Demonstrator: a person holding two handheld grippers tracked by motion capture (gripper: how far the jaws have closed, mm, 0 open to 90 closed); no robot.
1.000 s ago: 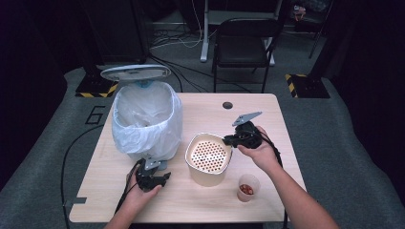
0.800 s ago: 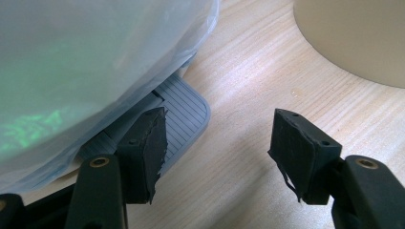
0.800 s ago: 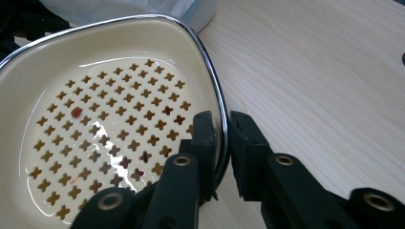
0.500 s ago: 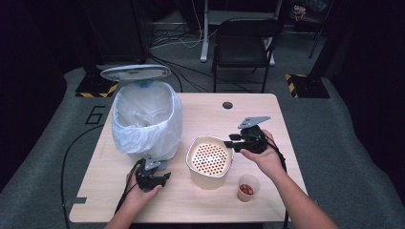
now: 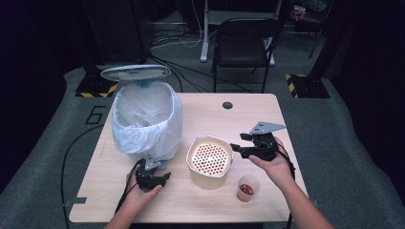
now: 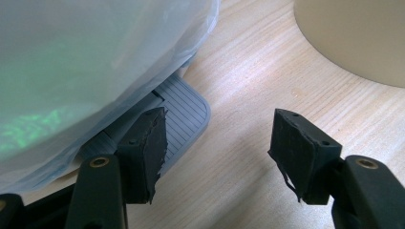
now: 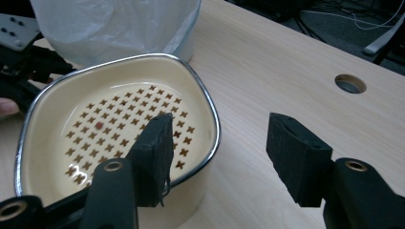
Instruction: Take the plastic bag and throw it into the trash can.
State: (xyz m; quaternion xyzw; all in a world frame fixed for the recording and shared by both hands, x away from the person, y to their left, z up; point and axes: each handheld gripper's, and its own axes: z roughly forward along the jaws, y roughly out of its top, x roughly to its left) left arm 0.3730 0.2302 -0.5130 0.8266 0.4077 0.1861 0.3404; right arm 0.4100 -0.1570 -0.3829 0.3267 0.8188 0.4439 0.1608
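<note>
1. Versus a second ago: the right tool has drifted down and nearer the person, from above the far right rim of the basket to level with its right side. Left tool unchanged, same spot by the bin.
2. Basket, bin and cup have not moved.
3. Right tool: released, jaws wide apart, nothing between them. In the right gripper view its left jaw hangs over the basket's near rim, right jaw over bare counter. Cannot tell if the jaw touches the rim.
4. Left tool: released, jaws spread, gripping nothing. In the left gripper view its left jaw sits just over the grey foot pedal of the bin; right jaw over bare wood.
5. Basket: cream, square with rounded corners, metal rim, perforated floor. Stands mid-counter, just right of the bin, left of the right tool. One small red bit on its floor, otherwise bare.
6. Bin: white, lined with a clear plastic bag, lid standing open at the back. Left half of the counter. Contents cannot be made out.
7. Cup: small clear plastic, near front edge, right of the basket, beside the right hand. Holds reddish-brown pieces.
8. Round cable hole in the counter, far side.
</note>
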